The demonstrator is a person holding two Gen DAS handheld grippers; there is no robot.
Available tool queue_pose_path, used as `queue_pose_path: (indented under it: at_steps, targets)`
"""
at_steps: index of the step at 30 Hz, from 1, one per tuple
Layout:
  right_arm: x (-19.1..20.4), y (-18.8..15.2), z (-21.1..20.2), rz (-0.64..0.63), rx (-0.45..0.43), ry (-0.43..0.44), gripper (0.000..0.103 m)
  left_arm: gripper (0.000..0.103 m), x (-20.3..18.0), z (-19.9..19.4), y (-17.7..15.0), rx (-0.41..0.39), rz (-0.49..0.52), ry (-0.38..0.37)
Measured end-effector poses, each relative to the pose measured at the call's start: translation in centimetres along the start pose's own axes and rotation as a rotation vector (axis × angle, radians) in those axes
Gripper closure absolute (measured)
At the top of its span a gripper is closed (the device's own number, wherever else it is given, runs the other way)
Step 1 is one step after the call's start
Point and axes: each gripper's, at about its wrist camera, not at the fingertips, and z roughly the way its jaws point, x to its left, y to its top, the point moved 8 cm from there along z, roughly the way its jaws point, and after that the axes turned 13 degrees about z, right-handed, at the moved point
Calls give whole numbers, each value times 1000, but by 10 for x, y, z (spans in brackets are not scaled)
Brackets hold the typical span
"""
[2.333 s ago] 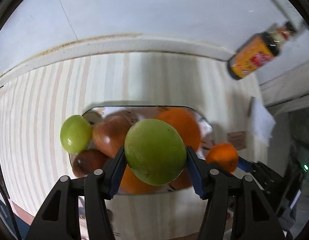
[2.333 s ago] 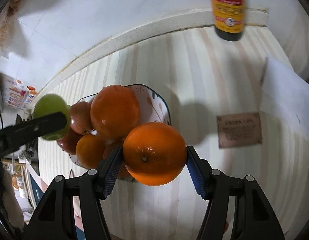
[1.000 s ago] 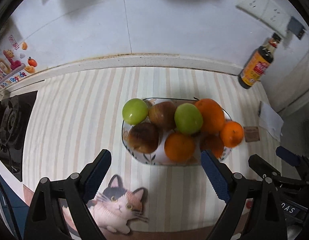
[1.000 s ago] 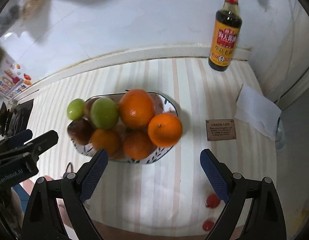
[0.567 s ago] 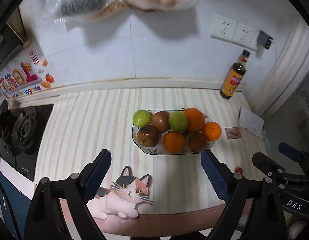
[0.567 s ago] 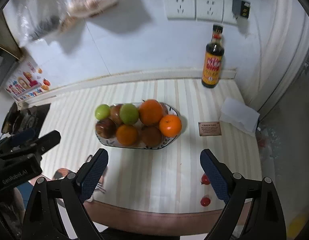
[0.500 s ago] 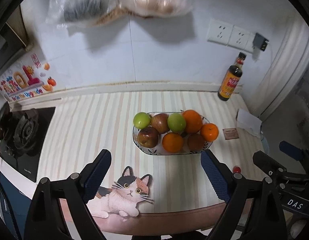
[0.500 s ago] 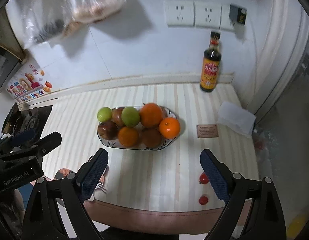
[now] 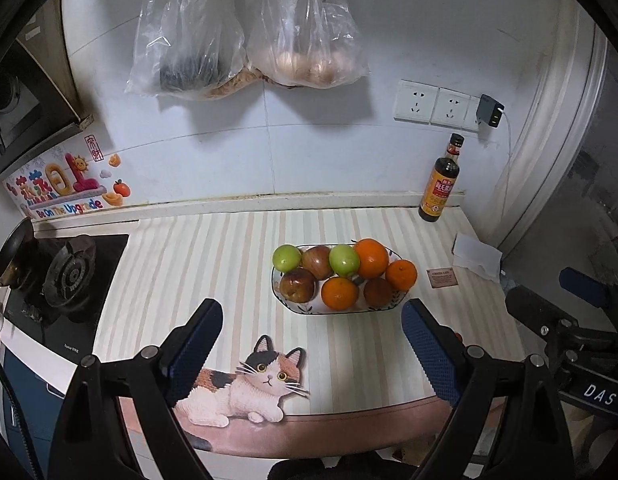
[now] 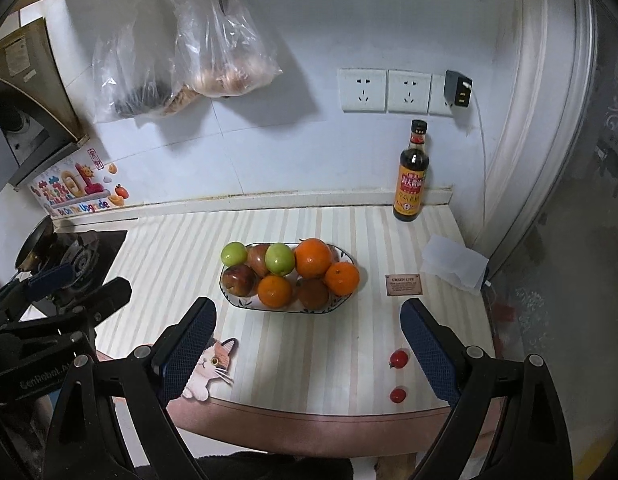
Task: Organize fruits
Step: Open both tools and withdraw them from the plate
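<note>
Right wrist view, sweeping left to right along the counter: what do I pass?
Left gripper → cat sticker → fruit bowl → brown card → white paper. The sauce bottle stands further back, roughly above the card, so it is left out.

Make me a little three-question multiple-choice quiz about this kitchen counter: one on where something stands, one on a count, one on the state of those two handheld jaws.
1. Where does the sauce bottle stand?
A. In the bowl
B. At the back wall, right of the bowl
C. On the stove

2. How many green fruits lie in the bowl?
A. Two
B. Four
C. None

3. How are the left gripper and right gripper?
A. Both open and empty
B. Both clamped on fruit
C. One holds an orange

Answers: 1 B, it stands below the wall sockets. 2 A, two green fruits show among the oranges. 3 A, both pairs of jaws stand wide apart with nothing between.
</note>
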Motion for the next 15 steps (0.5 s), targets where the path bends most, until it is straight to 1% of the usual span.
queue_pose_path:
  at_steps: [8, 9, 11, 15]
  targets:
    - [-2, -7, 6, 40, 27, 4, 7, 11, -8, 11, -11, 47, 4, -37]
    - [-5, -8, 9, 48, 33, 4, 7, 10, -9, 13, -11, 52, 2, -43]
    - [-12, -8, 16, 67, 44, 5, 7, 0, -12, 23, -10, 64, 3, -48]
    - [-37, -8, 39, 128, 87, 12, 7, 0, -22, 46, -5, 84, 4, -34]
